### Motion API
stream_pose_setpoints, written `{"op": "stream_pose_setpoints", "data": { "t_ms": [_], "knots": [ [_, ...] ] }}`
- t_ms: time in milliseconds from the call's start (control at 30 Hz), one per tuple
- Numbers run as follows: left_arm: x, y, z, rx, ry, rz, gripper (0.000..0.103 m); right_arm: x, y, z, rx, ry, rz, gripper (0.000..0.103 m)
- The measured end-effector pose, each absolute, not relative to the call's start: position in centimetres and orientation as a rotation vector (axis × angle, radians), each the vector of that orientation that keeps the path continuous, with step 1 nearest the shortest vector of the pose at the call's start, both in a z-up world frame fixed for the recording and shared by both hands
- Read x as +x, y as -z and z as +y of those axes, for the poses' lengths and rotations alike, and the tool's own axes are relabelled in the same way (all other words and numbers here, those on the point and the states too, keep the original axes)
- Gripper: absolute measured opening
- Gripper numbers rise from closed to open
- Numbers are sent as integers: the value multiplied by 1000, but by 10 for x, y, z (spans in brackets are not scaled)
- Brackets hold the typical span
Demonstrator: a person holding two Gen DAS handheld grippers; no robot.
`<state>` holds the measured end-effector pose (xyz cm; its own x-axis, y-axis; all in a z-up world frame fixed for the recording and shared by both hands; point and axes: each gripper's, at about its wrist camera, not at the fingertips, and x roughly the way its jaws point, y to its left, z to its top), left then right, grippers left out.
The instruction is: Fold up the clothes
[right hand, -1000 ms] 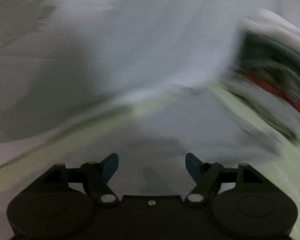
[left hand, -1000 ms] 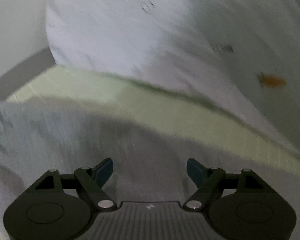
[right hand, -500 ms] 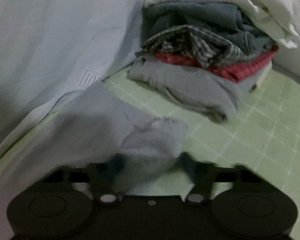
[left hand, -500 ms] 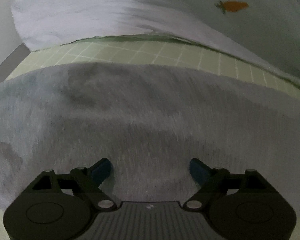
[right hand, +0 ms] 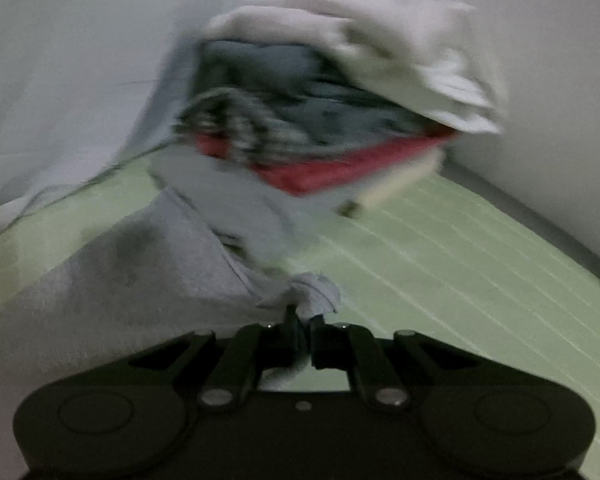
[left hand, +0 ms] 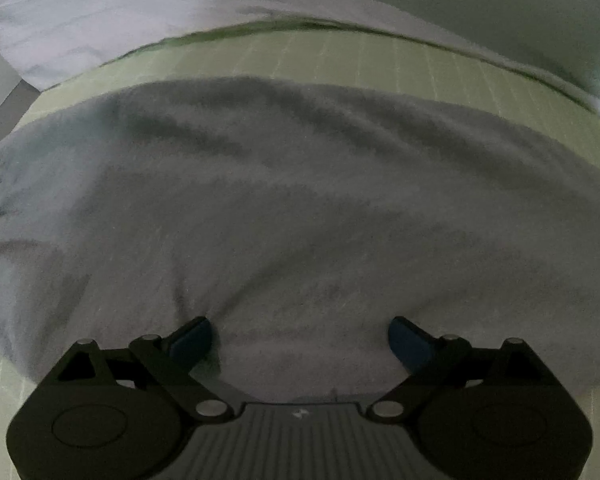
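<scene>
Your left gripper (left hand: 300, 338) is matte black, with two round housings flanking a ribbed grey centre plate that bears a small pale mark; silver screw heads sit at the link pivots; its fingers (left hand: 191, 336) end in dark blue pads. Your right gripper (right hand: 303, 326) has the same black body, round housings and silver screws; its centre is plain, with one small pale dot; its fingers (right hand: 290, 320) look black in the dim light.
</scene>
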<state>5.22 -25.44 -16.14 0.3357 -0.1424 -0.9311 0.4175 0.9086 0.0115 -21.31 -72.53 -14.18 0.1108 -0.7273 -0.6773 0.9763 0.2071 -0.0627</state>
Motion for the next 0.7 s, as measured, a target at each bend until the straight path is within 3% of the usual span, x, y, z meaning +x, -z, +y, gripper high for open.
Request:
{"op": "stream_pose_setpoints", "data": {
  "t_ms": [433,500,567,700],
  "knots": [
    [26,148,-216,153,353,1204,95,-280,129,-672,357,1380,739,8],
    [25,145,-207,123,341,1197,95,-278,124,-666,349,1385,724,14],
    [23,142,-197,98,327,1187,95,-277,119,-661,339,1396,706,29],
    [20,134,-178,78,296,1166,95,-269,108,-646,290,1402,682,46]
  ]
}}
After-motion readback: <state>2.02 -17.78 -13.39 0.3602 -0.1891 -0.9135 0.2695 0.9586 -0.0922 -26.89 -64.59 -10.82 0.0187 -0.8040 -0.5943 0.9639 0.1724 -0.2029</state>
